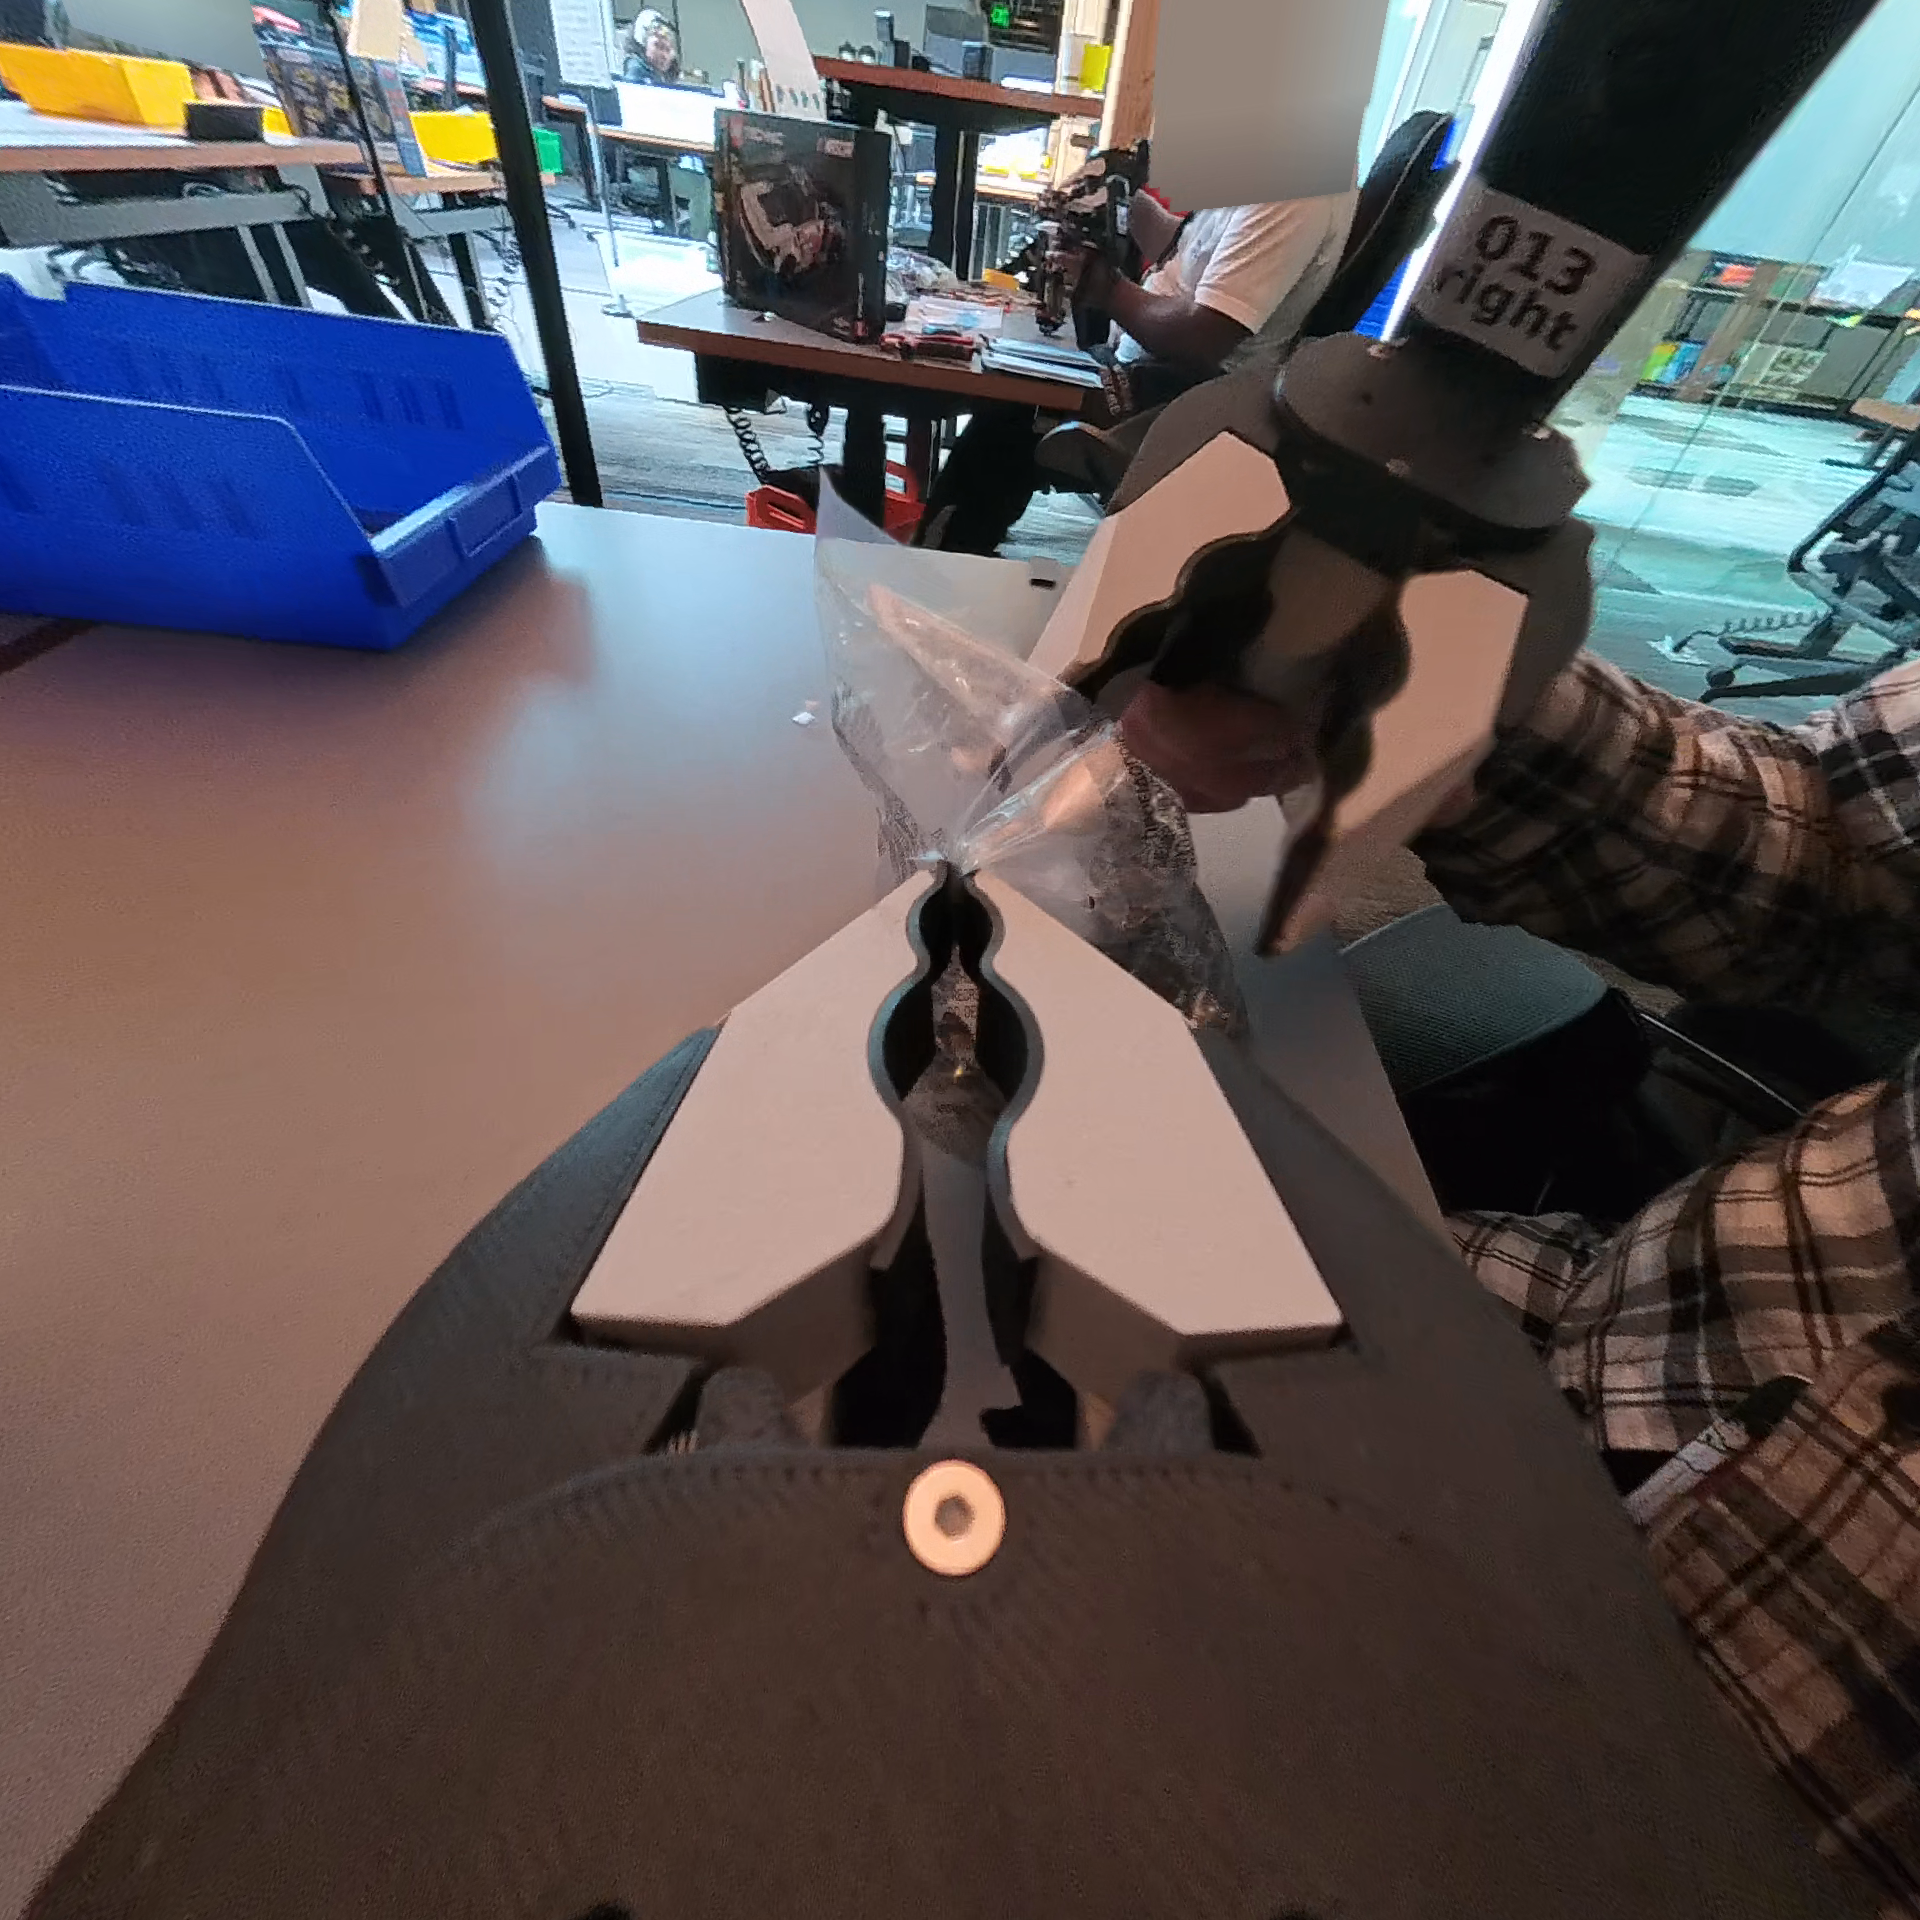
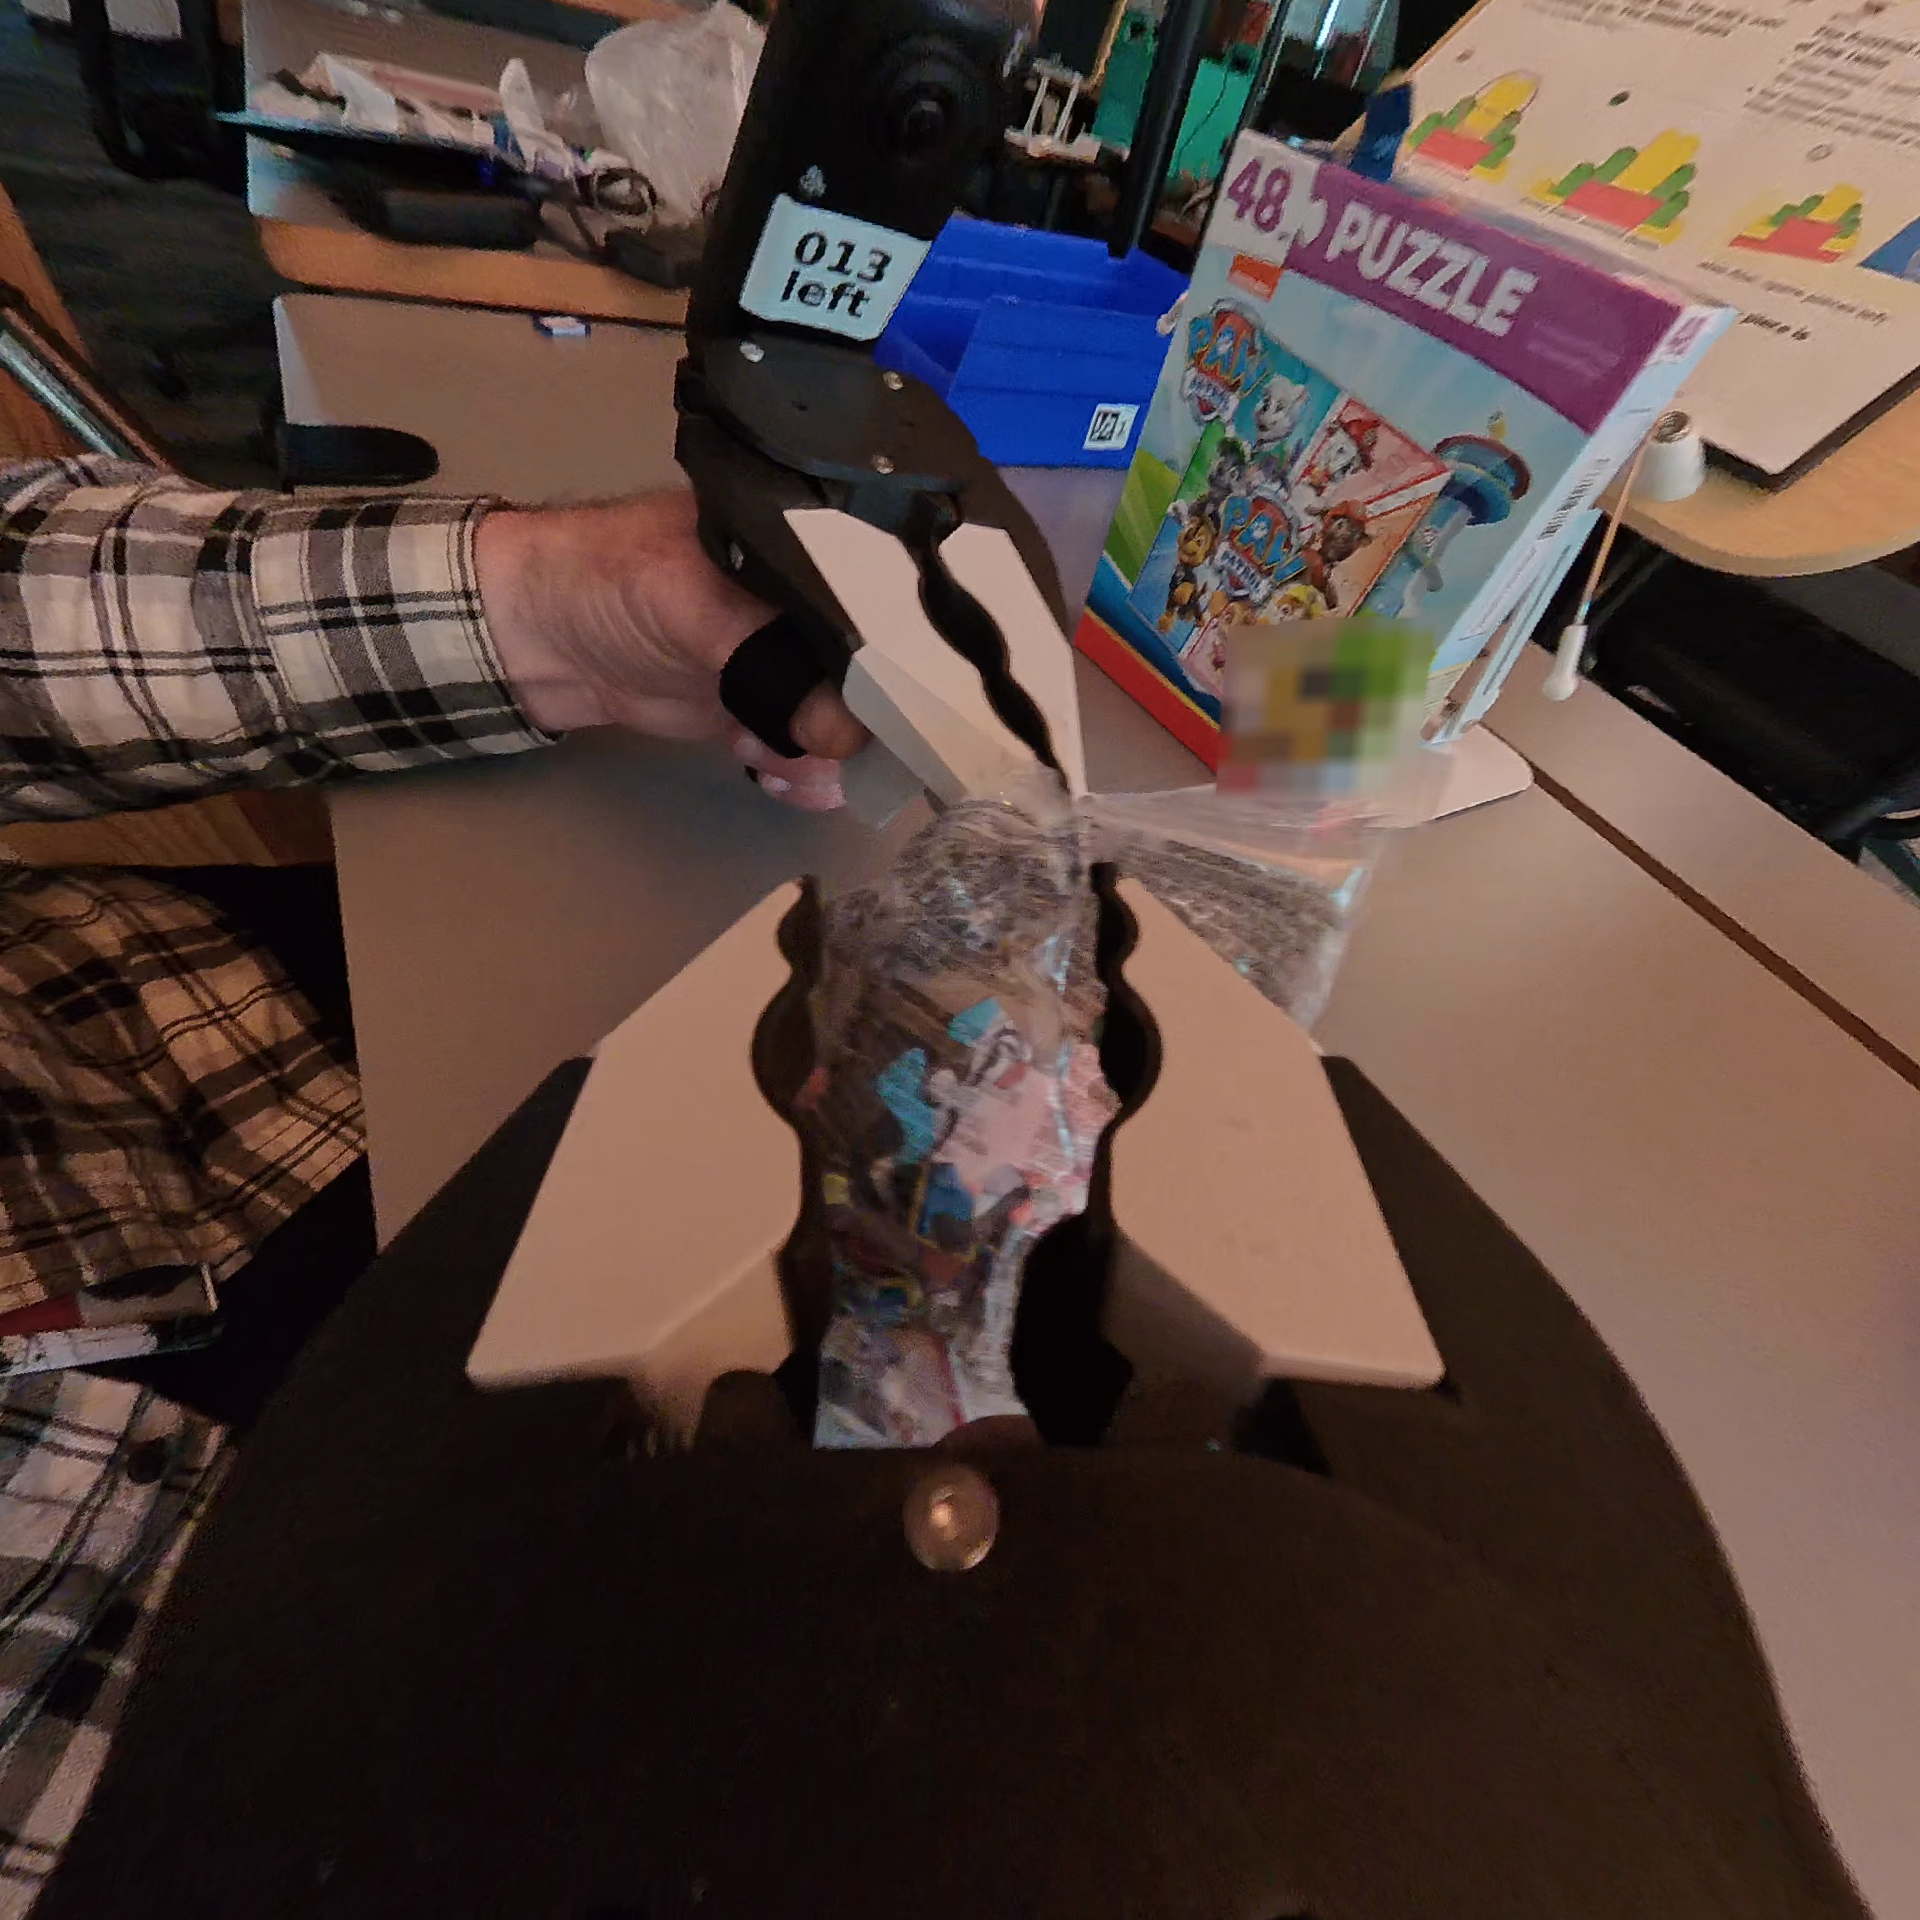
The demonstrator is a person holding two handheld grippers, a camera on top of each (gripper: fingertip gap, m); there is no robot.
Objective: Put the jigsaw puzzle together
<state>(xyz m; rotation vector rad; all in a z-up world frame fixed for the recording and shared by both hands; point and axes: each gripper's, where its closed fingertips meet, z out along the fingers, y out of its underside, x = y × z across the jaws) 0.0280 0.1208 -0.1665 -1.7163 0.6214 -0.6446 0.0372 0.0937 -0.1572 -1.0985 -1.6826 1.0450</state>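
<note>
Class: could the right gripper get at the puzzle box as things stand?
Probably not yet: the right gripper is occupied with the bag of pieces, shared with the left gripper. The puzzle box stands unobstructed beyond.

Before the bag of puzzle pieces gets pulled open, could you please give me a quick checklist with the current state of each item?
1. Left gripper pinches the clear bag at its tips: ok.
2. Right gripper holds the bag's body: ok.
3. Bag already open: cannot tell.
4. Table free beneath for pieces: ok.
5. Puzzle box stands upright behind the bag: ok.
</note>
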